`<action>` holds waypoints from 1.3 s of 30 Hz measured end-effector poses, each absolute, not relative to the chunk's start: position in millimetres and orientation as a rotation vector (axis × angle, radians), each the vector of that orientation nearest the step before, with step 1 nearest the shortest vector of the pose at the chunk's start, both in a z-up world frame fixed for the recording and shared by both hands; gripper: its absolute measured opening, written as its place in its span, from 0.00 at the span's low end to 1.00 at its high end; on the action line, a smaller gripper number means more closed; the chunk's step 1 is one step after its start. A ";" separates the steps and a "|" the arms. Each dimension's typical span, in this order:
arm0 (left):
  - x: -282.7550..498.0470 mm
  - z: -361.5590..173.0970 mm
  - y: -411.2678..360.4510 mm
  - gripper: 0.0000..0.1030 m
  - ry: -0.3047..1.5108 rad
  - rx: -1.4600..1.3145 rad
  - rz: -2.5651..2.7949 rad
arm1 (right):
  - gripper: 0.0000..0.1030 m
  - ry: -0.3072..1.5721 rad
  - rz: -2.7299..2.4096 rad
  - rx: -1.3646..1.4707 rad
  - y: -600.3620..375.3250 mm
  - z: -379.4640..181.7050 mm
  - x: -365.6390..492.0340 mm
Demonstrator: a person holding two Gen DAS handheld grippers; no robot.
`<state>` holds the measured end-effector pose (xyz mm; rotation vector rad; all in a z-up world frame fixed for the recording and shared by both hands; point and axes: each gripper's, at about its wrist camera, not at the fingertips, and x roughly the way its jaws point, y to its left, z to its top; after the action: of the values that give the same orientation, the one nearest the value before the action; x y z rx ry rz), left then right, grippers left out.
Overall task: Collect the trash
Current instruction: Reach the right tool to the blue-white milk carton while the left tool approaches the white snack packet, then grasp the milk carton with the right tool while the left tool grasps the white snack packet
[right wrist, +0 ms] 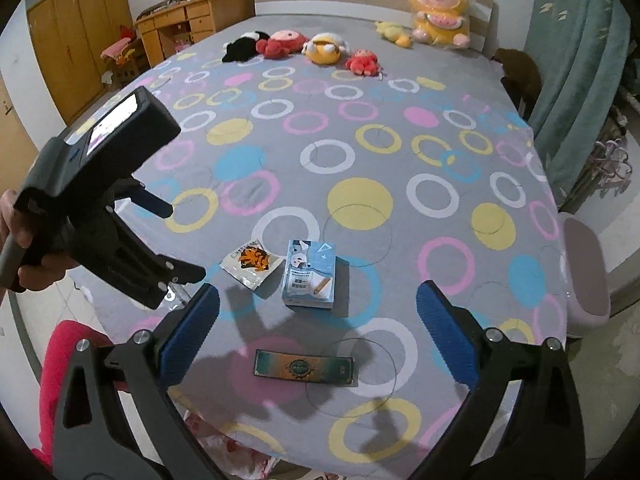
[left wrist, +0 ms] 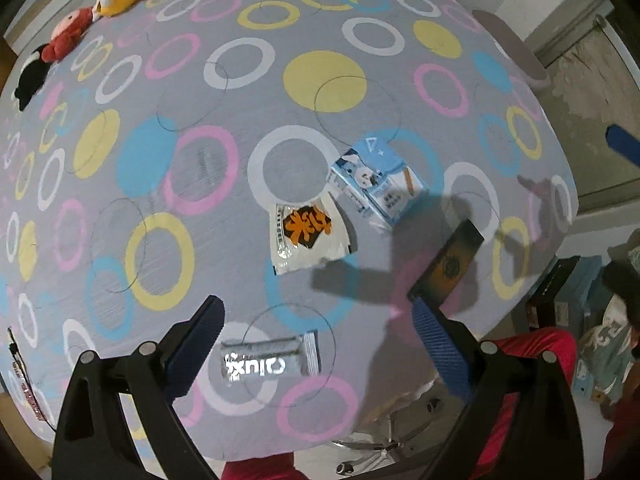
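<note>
A bed (right wrist: 400, 216) with a ringed grey sheet carries plush toys (right wrist: 320, 46) by the headboard; wrappers lie near its foot edge. Left hand-held gripper (left wrist: 316, 344) and right hand-held gripper (right wrist: 318, 330) both gape wide, empty.

Both grippers are basically the same build: matte black plastic arms with triangular cutouts, round silver screws at the joints, and blue ribbed pads on the fingertips (left wrist: 198, 344). Left gripper (left wrist: 316, 350) and right gripper (right wrist: 318, 334) look identical from their own cams. From the right cam you also see the left unit's chunky black body with a small lit screen on top, grey handle, and the hand (right wrist: 16, 240) on it. Sleeve (right wrist: 66, 364) is bright red.
</note>
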<state>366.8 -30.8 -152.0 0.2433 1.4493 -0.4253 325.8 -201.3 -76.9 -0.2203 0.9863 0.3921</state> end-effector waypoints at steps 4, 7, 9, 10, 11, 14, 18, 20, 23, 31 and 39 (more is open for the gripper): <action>380.1 -171.7 -32.8 0.90 1.473 0.215 -0.426 | 0.94 1.019 0.405 -0.208 -198.4 -99.1 333.5; 389.2 -189.1 -33.9 0.90 1.494 0.195 -0.423 | 0.93 1.044 0.409 -0.224 -191.1 -121.1 338.9; 393.2 -200.1 -34.8 0.90 1.504 0.184 -0.421 | 0.93 1.054 0.416 -0.239 -186.4 -135.5 341.5; 394.7 -204.4 -35.3 0.90 1.508 0.183 -0.423 | 0.93 1.062 0.420 -0.251 -182.6 -145.0 343.0; 397.0 -210.3 -36.5 0.90 1.513 0.189 -0.420 | 0.93 1.066 0.424 -0.257 -180.3 -150.8 345.3; 403.2 -226.9 -40.1 0.90 1.533 0.196 -0.412 | 0.93 1.082 0.428 -0.275 -172.8 -171.1 350.3; 411.0 -239.9 -42.1 0.90 1.544 0.188 -0.413 | 0.93 1.107 0.427 -0.273 -168.0 -192.9 360.6; 415.2 -245.5 -41.5 0.90 1.560 0.157 -0.428 | 0.93 1.119 0.433 -0.261 -167.3 -201.8 365.3; 419.4 -251.3 -42.7 0.90 1.565 0.143 -0.431 | 0.93 1.124 0.424 -0.264 -167.0 -209.8 369.0; 425.6 -267.5 -47.4 0.90 1.578 0.146 -0.419 | 0.93 1.130 0.405 -0.288 -163.0 -232.6 374.5; 432.6 -283.5 -57.3 0.90 1.581 0.141 -0.395 | 0.93 1.129 0.378 -0.290 -159.1 -253.1 384.0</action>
<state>432.6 -57.3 -283.5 0.1410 1.5814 -0.3946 384.0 -159.1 -253.1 -0.2904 1.1286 0.3775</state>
